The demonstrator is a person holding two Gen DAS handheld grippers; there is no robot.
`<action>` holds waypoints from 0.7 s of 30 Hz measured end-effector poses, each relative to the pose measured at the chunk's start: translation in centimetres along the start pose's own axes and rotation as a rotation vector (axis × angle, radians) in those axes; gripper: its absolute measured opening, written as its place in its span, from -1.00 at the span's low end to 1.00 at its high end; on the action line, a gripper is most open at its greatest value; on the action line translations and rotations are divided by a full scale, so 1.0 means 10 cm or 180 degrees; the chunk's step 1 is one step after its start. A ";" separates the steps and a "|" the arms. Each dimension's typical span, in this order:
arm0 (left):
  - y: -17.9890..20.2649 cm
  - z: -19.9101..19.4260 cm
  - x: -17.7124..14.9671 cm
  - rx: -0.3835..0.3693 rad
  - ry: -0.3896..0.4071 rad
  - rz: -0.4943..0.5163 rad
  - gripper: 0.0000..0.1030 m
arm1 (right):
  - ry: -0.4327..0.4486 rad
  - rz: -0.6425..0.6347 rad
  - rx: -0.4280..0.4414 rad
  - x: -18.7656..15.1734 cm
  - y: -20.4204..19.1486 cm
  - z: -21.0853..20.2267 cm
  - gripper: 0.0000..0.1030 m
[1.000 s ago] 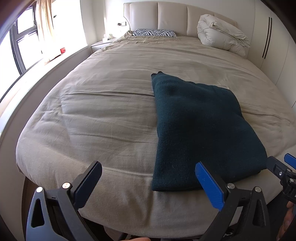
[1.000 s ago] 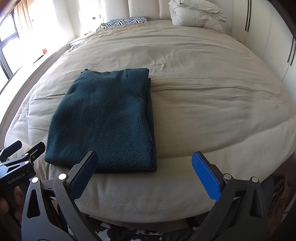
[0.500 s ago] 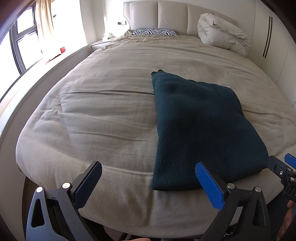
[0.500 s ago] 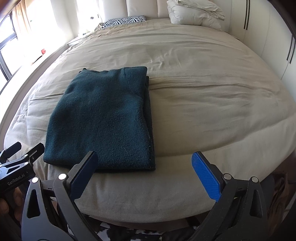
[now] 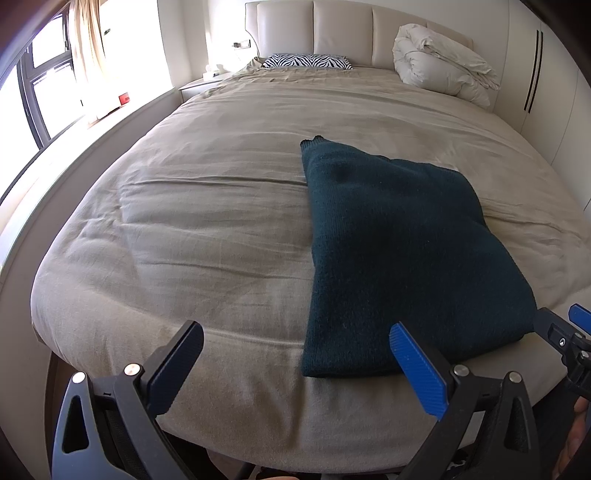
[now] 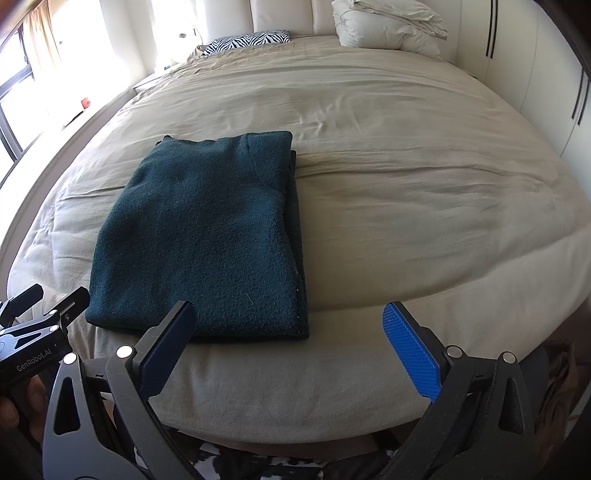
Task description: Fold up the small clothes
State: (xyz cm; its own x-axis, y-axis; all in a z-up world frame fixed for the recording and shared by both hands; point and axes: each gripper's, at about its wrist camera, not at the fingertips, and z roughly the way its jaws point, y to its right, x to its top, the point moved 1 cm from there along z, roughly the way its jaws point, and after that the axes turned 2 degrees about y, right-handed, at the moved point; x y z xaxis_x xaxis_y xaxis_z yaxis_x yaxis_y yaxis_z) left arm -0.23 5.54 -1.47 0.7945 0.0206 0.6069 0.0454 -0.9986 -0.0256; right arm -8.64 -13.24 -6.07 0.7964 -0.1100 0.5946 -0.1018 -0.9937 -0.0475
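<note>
A dark teal knitted garment point(image 5: 399, 258) lies folded into a flat rectangle near the foot of the beige bed point(image 5: 207, 221). In the right wrist view the same garment point(image 6: 207, 236) sits left of centre, with a second layer showing along its right edge. My left gripper point(image 5: 301, 363) is open over the bed's near edge, just left of the garment's near corner, holding nothing. My right gripper point(image 6: 291, 347) is open too, at the garment's near right corner, empty. Each gripper shows at the edge of the other's view.
A zebra-print pillow point(image 5: 306, 61) and a bundled white duvet point(image 5: 439, 59) lie by the padded headboard point(image 5: 343, 33). A window point(image 5: 40, 96) and sill run along the left. White wardrobe doors point(image 5: 554, 92) stand to the right. Wide bare bedding point(image 6: 424, 177) lies right of the garment.
Both grippers have drifted slightly, so the view shifts a little. The garment has not moved and both grippers stay open.
</note>
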 end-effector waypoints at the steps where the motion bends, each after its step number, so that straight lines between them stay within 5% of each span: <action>1: 0.00 0.00 0.00 0.0001 -0.0001 0.0000 1.00 | 0.0000 0.0000 -0.0001 0.00 0.00 0.00 1.00; 21: -0.01 0.03 -0.01 -0.0006 -0.0021 0.0018 1.00 | -0.0015 0.0011 0.0009 -0.01 0.01 0.01 1.00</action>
State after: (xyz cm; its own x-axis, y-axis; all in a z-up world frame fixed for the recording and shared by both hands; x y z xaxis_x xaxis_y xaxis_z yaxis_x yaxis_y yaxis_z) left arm -0.13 5.61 -1.75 0.7988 0.0152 0.6014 0.0398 -0.9988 -0.0276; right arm -8.66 -13.31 -6.22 0.7988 -0.1135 0.5908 -0.1029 -0.9934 -0.0517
